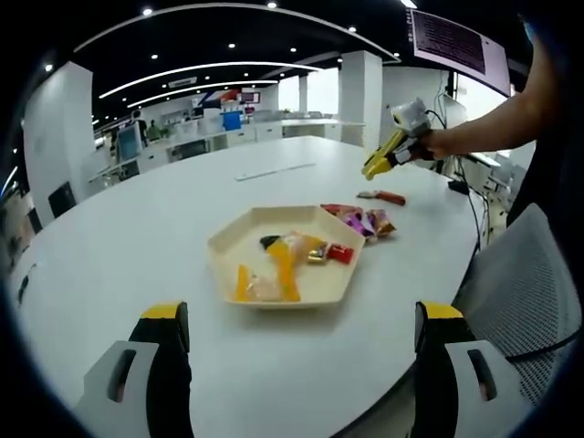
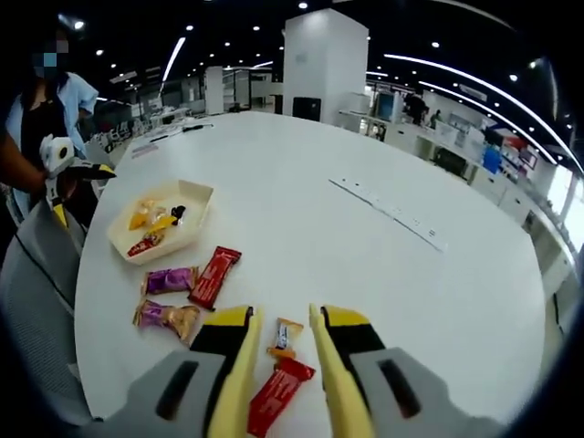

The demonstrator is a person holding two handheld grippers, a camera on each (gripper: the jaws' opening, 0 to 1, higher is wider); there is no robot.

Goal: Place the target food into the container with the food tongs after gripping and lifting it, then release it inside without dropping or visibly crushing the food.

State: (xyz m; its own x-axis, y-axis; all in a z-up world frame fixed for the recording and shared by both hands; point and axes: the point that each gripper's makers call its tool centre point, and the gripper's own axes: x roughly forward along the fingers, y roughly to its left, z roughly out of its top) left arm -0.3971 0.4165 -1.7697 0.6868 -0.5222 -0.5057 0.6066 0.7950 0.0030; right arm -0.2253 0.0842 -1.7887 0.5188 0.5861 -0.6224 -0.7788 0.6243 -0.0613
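A cream hexagonal tray (image 1: 239, 239) holds several wrapped snacks (image 1: 285, 260) just ahead of my left gripper (image 1: 301, 319), whose black, yellow-tipped jaws stand wide open and hold nothing. My right gripper (image 1: 385, 157), held in a person's hand, hovers over the table beyond the tray. In the right gripper view its yellow tong-like jaws (image 2: 283, 330) are open, with a small orange-and-white candy (image 2: 286, 336) and a red packet (image 2: 278, 388) lying on the table between and below them. The tray (image 2: 196, 212) sits far left there, with the left gripper (image 2: 68, 173) beside it.
A red bar (image 2: 214, 276) and two purple packets (image 2: 171, 279) (image 2: 164, 317) lie loose between tray and right gripper. A grey mesh chair (image 1: 520, 292) stands at the table edge. A long white strip (image 2: 388, 212) lies mid-table. A person stands behind the left gripper.
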